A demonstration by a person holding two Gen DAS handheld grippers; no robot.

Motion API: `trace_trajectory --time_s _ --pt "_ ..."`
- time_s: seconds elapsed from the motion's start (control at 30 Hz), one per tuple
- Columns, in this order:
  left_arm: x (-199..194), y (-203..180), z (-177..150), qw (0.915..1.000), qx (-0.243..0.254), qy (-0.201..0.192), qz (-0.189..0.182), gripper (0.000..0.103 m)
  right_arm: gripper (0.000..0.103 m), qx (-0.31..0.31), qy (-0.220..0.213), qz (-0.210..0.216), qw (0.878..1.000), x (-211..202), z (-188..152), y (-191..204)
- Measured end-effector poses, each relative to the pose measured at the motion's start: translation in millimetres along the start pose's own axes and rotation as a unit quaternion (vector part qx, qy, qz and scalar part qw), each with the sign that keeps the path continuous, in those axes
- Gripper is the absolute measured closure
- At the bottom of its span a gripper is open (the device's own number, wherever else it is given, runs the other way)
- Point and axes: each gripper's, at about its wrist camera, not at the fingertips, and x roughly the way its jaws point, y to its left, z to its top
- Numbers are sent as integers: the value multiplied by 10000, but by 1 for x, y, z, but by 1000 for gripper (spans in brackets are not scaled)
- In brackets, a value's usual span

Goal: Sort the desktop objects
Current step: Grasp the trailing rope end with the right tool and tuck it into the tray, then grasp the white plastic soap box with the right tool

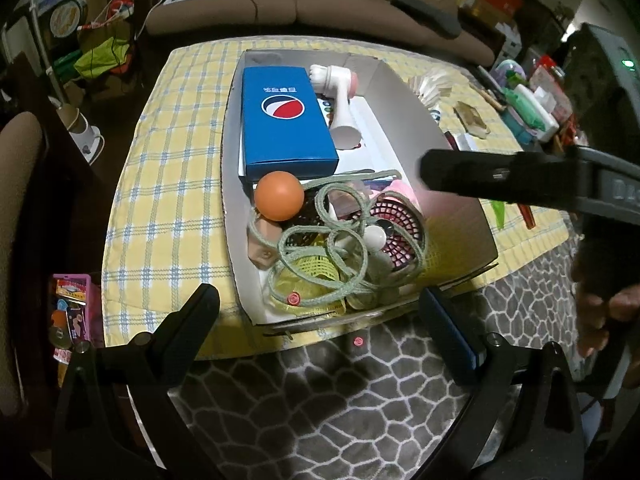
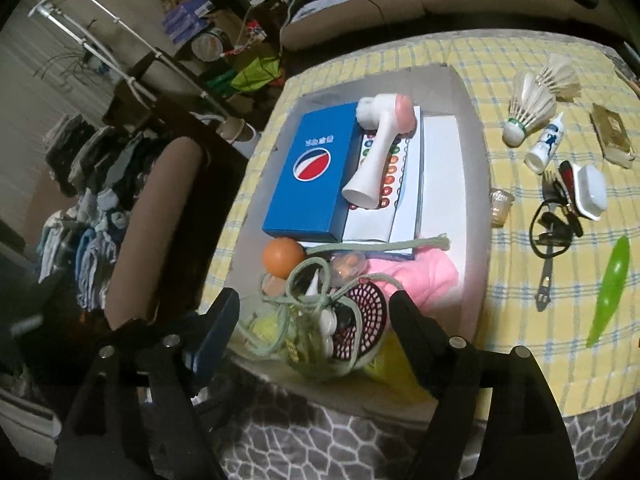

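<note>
A cardboard box (image 1: pixel 420 120) on the yellow checked table holds a blue Pepsi box (image 1: pixel 286 120), a white face brush (image 1: pixel 340 100), an orange ball (image 1: pixel 279 196), green cord (image 1: pixel 332 248) and red and yellow mesh pieces. My left gripper (image 1: pixel 320 312) is open and empty, just in front of the box's near edge. My right gripper (image 2: pixel 314 312) is open and empty, above the box's near end over the green cord (image 2: pixel 304 312); it crosses the left wrist view (image 1: pixel 500 176). The box (image 2: pixel 472 128), Pepsi box (image 2: pixel 316 176), brush (image 2: pixel 380 152) and ball (image 2: pixel 282 258) show in the right wrist view.
Loose on the table right of the box: shuttlecocks (image 2: pixel 532 104), a small white bottle (image 2: pixel 546 144), a tan packet (image 2: pixel 612 136), a white case (image 2: pixel 592 186), a small glass cup (image 2: pixel 500 206), a fork with black cable (image 2: pixel 550 236), a green leaf-shaped piece (image 2: pixel 610 288). A grey patterned cloth (image 1: pixel 320 400) lies in front.
</note>
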Motion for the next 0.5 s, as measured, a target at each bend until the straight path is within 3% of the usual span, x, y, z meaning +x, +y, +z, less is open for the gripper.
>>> trace_trajectory --time_s 0.17,0.3,0.5 --pt "-5 -5 1 10000 -26 -44 -15 3 18 -237 -150 -281 9992 -24 -7 0" --pt "-11 -11 4 9996 -139 -161 -186 0 3 -387 -464 -675 9959 -51 -18 -13" --pt "-4 -32 11 9989 -245 -89 -386 0 2 -403 -769 -1123 9899 -89 -36 -58"
